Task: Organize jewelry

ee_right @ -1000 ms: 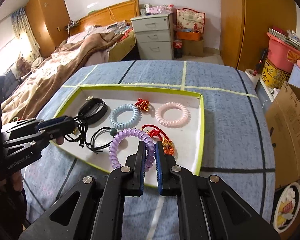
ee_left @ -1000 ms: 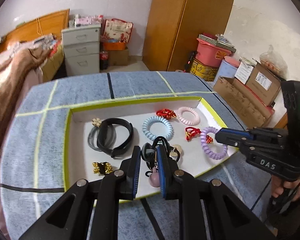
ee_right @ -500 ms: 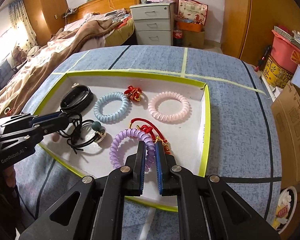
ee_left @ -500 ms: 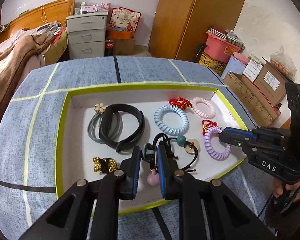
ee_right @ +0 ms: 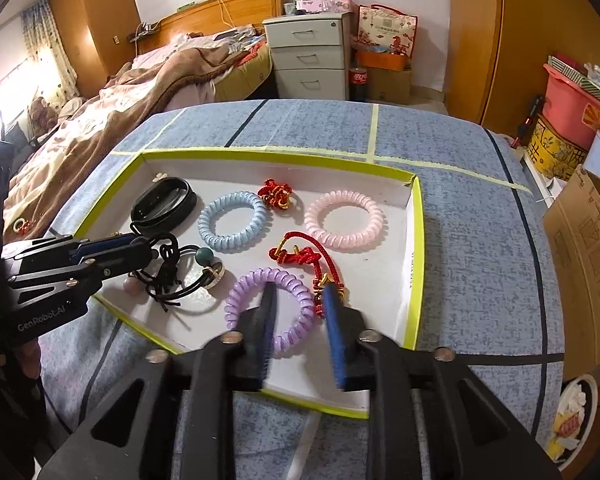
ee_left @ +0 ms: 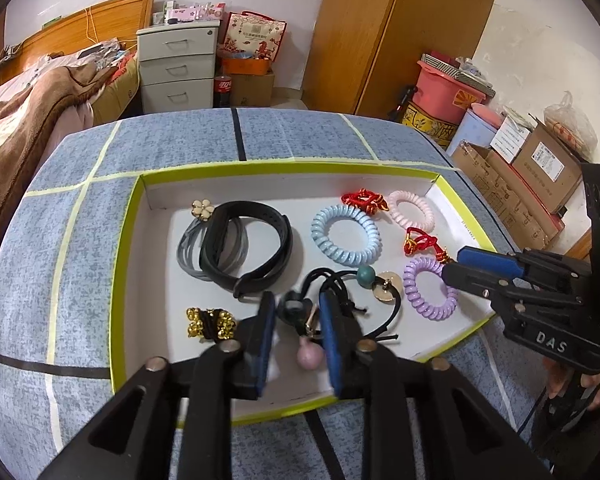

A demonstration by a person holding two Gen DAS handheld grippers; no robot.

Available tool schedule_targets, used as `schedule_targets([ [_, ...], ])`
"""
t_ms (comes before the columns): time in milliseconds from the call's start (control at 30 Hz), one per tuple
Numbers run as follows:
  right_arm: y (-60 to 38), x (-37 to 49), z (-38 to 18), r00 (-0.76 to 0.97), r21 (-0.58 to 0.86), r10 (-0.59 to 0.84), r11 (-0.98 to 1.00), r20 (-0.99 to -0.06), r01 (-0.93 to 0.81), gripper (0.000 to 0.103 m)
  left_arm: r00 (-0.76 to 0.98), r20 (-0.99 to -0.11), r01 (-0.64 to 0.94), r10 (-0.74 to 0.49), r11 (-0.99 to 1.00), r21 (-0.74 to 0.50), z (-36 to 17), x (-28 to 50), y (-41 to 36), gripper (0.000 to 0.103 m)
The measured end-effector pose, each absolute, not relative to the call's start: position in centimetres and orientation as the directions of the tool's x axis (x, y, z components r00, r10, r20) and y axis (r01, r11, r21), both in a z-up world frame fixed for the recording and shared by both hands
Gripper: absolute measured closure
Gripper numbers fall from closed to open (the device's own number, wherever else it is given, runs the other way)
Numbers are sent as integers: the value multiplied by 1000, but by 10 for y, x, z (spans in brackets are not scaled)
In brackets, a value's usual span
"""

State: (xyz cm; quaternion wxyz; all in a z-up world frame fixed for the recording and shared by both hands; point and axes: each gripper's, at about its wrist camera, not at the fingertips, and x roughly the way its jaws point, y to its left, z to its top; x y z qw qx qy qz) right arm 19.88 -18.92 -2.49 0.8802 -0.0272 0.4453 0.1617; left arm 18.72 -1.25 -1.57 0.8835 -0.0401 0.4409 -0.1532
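Observation:
A white tray with a lime rim (ee_left: 124,264) (ee_right: 414,264) lies on the blue cloth and holds hair ties and bracelets. My left gripper (ee_left: 298,320) is open over a black cord tie with a pink bead (ee_left: 310,354) and teal bead (ee_left: 366,275). My right gripper (ee_right: 298,310) is open around the near side of a purple coil tie (ee_right: 244,286) (ee_left: 430,290). A red knotted cord (ee_right: 300,258) lies just beyond it. Blue coil (ee_left: 346,234), pink coil (ee_right: 344,220), black band (ee_left: 246,248) and gold cluster (ee_left: 210,322) also lie in the tray.
A small red knot (ee_right: 276,194) lies between the blue and pink coils. A grey tie with a flower (ee_left: 202,210) sits under the black band. Cardboard boxes (ee_right: 584,248) stand right of the table, a bed (ee_right: 112,120) to the left.
Both grippers have opened: the left let go of the black cord tie, the right let go of the purple coil tie. Both items now rest in the tray.

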Motion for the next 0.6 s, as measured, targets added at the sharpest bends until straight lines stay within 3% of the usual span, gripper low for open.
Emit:
schedule_targets([
  [67, -189, 198, -24, 554, 97, 259, 947, -791, -305, 60, 566, -766, 235, -305, 950, -205, -15, 186, -12, 73],
  [433, -191, 189, -12, 584, 97, 254, 953, -771, -286, 59, 594, -759, 215, -266, 962, -169, -6, 172, -14, 58],
  [600, -191, 176, -6, 614, 80, 224, 964, -757, -253, 59, 624, -755, 175, -201, 978, -116, 0, 160, -15, 56],
])
